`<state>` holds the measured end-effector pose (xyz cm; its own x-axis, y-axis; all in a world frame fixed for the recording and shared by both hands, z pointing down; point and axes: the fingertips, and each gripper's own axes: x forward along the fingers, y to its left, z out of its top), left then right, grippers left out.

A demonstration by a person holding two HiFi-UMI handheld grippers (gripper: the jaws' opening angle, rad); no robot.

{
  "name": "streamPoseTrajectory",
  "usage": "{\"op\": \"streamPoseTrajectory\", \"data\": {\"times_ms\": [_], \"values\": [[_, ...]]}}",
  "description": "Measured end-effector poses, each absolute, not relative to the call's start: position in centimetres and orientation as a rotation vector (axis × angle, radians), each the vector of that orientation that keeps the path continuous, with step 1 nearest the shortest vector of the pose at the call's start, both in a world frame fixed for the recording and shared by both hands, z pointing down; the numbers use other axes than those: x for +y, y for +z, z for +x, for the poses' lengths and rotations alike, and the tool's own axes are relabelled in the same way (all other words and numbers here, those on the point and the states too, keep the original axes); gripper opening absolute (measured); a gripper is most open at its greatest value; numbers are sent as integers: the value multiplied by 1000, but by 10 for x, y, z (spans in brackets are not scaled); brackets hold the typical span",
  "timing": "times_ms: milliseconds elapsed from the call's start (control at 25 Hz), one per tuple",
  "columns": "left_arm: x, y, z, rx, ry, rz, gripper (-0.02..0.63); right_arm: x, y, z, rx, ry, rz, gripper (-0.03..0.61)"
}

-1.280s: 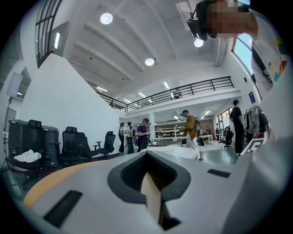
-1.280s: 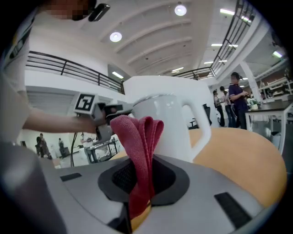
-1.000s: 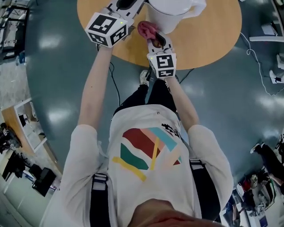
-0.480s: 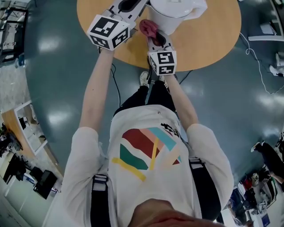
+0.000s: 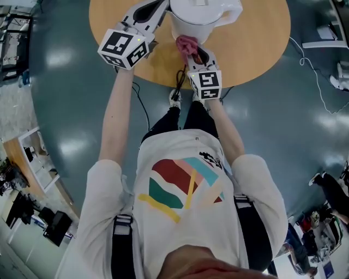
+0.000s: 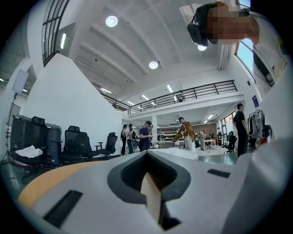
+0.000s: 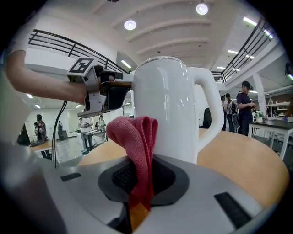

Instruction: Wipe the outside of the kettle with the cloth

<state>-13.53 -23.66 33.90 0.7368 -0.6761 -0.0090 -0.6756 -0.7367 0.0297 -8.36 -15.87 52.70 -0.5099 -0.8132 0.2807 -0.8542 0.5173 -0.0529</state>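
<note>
We keep the cloth (image 7: 138, 137) clamped in the narrow jaws of our right gripper (image 5: 195, 54). Its folded loop stands past the tips, so soft fabric rather than plastic meets the kettle (image 7: 170, 107). The kettle stands upright near the table (image 5: 256, 49) edge closest to us, with its handle turned away from the left gripper (image 5: 150, 10). The cloth sits low at its wall, touching or just short of it; we cannot tell which. The left gripper's jaws are closed on nothing, and it seems to rest against the kettle's upper side. We judge it is there to brace the kettle so wiping doesn't slide it.
</note>
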Motion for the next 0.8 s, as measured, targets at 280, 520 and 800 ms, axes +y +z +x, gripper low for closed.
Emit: {"op": "streamPoseTrajectory", "data": {"times_ms": [280, 520, 800], "values": [[-234, 343, -131, -1156, 3, 2911, 43, -160, 529, -33, -2526, 351, 1511, 48], [-236, 340, -131, -1211, -30, 2881, 43, -181, 534, 1, -2491, 338, 1516, 48], [-238, 339, -136, -1268, -28, 2858, 43, -197, 538, 5, -2515, 360, 1488, 48]]}}
